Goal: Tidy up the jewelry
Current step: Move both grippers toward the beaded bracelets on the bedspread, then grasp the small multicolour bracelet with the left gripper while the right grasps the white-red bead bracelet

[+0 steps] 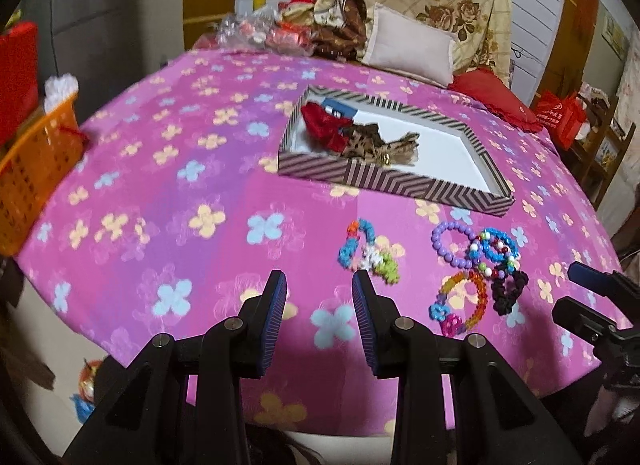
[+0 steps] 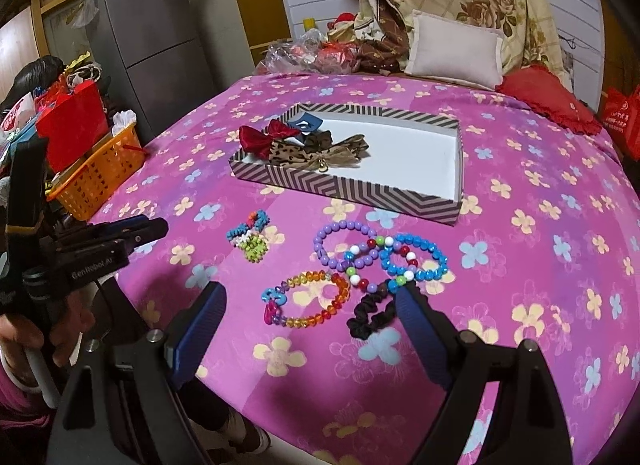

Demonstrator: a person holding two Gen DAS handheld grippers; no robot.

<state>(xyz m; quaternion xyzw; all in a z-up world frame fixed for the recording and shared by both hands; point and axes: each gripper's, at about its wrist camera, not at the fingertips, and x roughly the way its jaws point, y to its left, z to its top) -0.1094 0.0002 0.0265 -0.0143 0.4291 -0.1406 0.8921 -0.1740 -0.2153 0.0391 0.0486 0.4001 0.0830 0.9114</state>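
A striped box [image 1: 384, 179] [image 2: 344, 185] with a white floor lies on the pink flowered bedspread and holds a red bow [image 1: 324, 125] [image 2: 260, 139] and leopard-print bows [image 1: 372, 143] [image 2: 304, 155]. In front of it lie a purple bead bracelet [image 1: 452, 243] [image 2: 346, 245], a blue bead bracelet [image 1: 500, 245] [image 2: 416, 259], a rainbow bracelet [image 1: 464, 301] [image 2: 312, 299], a black scrunchie [image 1: 508, 291] [image 2: 370, 315] and a small multicolour bracelet [image 1: 368, 253] [image 2: 250, 235]. My left gripper [image 1: 319, 285] is open and empty, just near of the small bracelet. My right gripper [image 2: 310, 299] is open, its fingers either side of the rainbow bracelet and scrunchie.
An orange basket [image 1: 36, 169] [image 2: 100, 173] stands at the bed's left edge beside red bags. Pillows [image 1: 412, 45] [image 2: 456, 49], a quilt and plastic bags pile at the far end. A grey fridge [image 2: 148, 37] stands left of the bed.
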